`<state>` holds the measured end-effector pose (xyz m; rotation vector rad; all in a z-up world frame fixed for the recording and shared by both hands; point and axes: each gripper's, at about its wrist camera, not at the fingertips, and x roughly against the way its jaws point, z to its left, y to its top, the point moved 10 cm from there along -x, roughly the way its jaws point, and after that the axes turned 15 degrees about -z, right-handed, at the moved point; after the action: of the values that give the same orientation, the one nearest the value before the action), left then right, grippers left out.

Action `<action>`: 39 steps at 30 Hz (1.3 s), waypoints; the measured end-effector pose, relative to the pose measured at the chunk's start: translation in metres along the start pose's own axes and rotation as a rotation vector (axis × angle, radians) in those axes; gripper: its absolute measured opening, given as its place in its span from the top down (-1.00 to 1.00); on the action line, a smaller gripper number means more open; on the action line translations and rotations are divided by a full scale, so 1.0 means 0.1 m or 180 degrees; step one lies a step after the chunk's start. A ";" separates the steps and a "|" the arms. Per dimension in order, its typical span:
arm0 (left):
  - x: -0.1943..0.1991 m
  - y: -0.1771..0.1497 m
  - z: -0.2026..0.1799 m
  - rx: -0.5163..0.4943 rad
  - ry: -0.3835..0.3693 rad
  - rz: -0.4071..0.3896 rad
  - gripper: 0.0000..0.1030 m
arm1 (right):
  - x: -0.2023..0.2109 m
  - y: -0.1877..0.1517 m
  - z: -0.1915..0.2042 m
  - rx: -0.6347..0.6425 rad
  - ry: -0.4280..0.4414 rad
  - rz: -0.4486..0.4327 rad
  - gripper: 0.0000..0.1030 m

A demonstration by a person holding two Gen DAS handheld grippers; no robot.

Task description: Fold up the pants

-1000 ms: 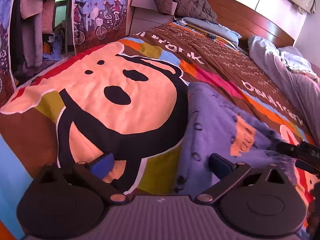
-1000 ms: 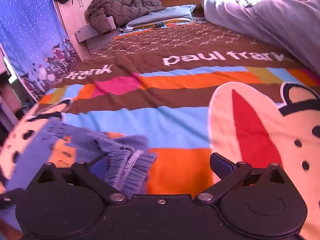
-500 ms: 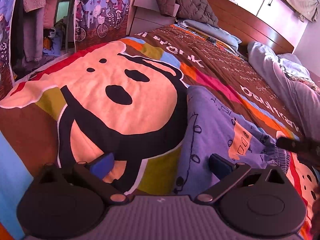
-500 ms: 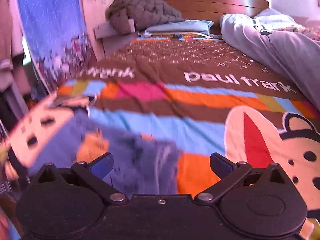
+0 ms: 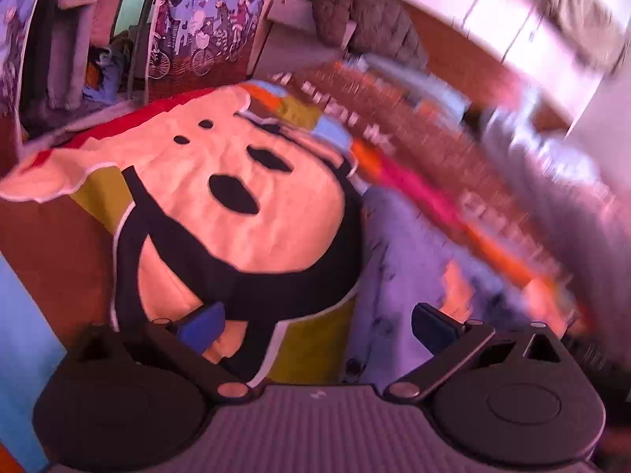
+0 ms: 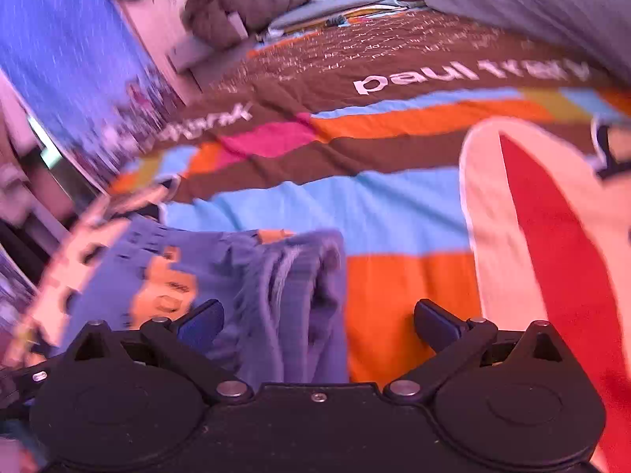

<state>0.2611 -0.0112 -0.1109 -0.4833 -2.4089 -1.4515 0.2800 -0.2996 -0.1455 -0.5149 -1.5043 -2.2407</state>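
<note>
The purple pants (image 5: 410,260) with orange print lie flat on the cartoon bedspread, right of the big monkey face in the blurred left wrist view. My left gripper (image 5: 315,325) hangs open above the bedspread at the pants' left edge, holding nothing. In the right wrist view the pants (image 6: 221,272) lie at lower left, their gathered waistband (image 6: 299,295) bunched between the fingers. My right gripper (image 6: 317,323) stands open over that waistband; whether the pads touch the cloth is unclear.
The colourful bedspread (image 6: 394,213) covers the whole bed. A grey duvet (image 6: 532,4) is heaped along the far right side. A quilted jacket (image 5: 363,27) sits on a nightstand by the wooden headboard (image 5: 453,55). A printed curtain (image 5: 201,35) and hanging clothes stand to the left.
Both views have swung and blurred. The right gripper has come closer over the waistband, which now lies between its fingers. The left gripper has tilted a little; the pants stay flat.
</note>
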 end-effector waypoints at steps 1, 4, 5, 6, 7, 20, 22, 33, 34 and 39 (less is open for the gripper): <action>0.03 0.02 0.00 0.0156 -0.0157 -0.0061 -0.99 | 0.04 -0.03 -0.04 -0.0087 0.0051 -0.0041 -0.99; 0.05 0.02 0.03 0.0440 -0.0404 -0.0065 -0.97 | 0.13 -0.04 -0.08 -0.0262 0.0218 -0.0174 -0.99; 0.04 0.01 0.02 0.0432 -0.0415 -0.0042 -0.96 | 0.12 -0.02 -0.09 -0.0336 0.0243 -0.0184 -0.99; 0.03 -0.01 0.01 0.0392 -0.0410 -0.0019 -0.95 | 0.12 -0.01 -0.11 -0.0407 0.0270 -0.0183 -0.99; 0.01 -0.03 -0.01 0.0331 -0.0402 0.0011 -0.94 | 0.11 0.01 -0.11 -0.0458 0.0301 -0.0183 -0.99; -0.03 -0.09 -0.06 0.0050 -0.0192 0.0115 -0.45 | 0.10 -0.06 -0.04 -0.0350 0.0328 -0.0383 0.10; -0.03 -0.09 -0.06 0.0071 -0.0222 0.0128 -0.19 | 0.10 -0.07 -0.04 -0.0365 0.0366 -0.0377 0.20; 0.11 0.03 -0.26 -0.0182 -0.0366 -0.0005 0.72 | 0.27 0.05 0.25 0.0007 0.0325 -0.0536 0.49; 0.15 0.09 -0.30 -0.0311 -0.0330 -0.0077 0.72 | 0.30 0.08 0.32 0.0077 0.0335 -0.0581 0.51; 0.39 0.51 -0.28 -0.0716 -0.0207 -0.0561 0.72 | 0.38 0.20 0.72 0.0335 0.0526 -0.0773 0.53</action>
<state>0.2495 -0.0088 -0.0414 -0.3797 -2.4012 -1.8213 0.2639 -0.2436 -0.0848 -0.1167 -1.6613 -2.2997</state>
